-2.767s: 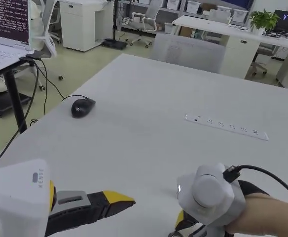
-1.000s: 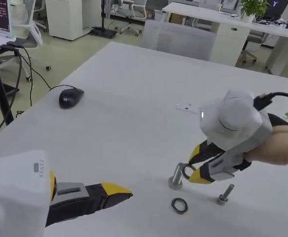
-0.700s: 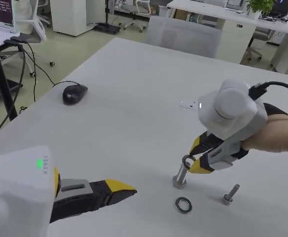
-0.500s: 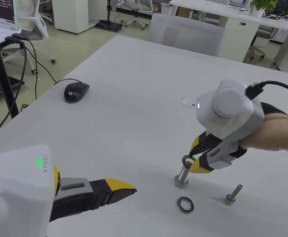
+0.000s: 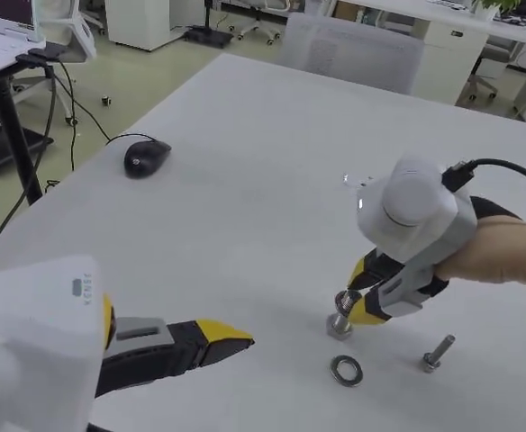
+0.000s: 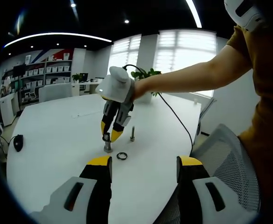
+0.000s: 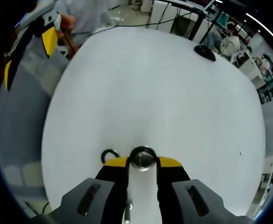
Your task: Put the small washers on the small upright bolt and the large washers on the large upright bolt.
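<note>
Washer [image 7: 142, 150] pinched in right claw [image 5: 349, 302], nearly shut, atop lg bolt [image 5: 340, 326].

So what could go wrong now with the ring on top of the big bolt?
The right claw holds the large washer at the top of the large upright bolt; released off-centre, it might slip off and roll away. A sideways push could tip that bolt, which seems to stand free on the table. A knock could also topple the small bolt nearby.

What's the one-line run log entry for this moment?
right gripper: shut on washer at large bolt top | left gripper: open, apart | loose washer: on table | small bolt: upright
</note>
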The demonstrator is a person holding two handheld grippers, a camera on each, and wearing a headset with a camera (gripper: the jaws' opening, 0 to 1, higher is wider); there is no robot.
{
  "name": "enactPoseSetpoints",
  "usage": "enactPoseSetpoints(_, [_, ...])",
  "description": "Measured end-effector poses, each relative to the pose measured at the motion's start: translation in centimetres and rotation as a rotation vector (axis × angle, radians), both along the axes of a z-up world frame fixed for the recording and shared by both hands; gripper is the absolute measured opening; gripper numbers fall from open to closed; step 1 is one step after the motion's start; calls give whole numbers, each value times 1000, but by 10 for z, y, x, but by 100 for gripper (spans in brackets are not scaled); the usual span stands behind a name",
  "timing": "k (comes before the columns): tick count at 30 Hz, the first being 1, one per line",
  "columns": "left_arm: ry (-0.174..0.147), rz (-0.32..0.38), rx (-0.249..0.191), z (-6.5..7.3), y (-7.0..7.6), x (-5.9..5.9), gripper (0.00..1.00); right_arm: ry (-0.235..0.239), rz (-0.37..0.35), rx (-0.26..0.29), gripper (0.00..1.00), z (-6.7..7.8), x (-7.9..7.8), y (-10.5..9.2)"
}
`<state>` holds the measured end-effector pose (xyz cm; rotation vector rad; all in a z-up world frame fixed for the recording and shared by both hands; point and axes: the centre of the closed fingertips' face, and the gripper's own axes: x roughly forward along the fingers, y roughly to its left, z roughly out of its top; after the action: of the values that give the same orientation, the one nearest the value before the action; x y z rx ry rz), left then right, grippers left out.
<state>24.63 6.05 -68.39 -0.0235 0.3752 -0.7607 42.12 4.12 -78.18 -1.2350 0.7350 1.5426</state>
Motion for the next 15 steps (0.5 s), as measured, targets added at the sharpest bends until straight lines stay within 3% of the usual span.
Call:
enactPoseSetpoints(6, [7, 7, 1, -3, 3, 0, 55, 7, -6, -11, 23, -19, 3, 0])
enactPoseSetpoints(15, [19, 19, -9, -7, 5, -1, 55, 18, -6, -19, 23, -33, 1, -1])
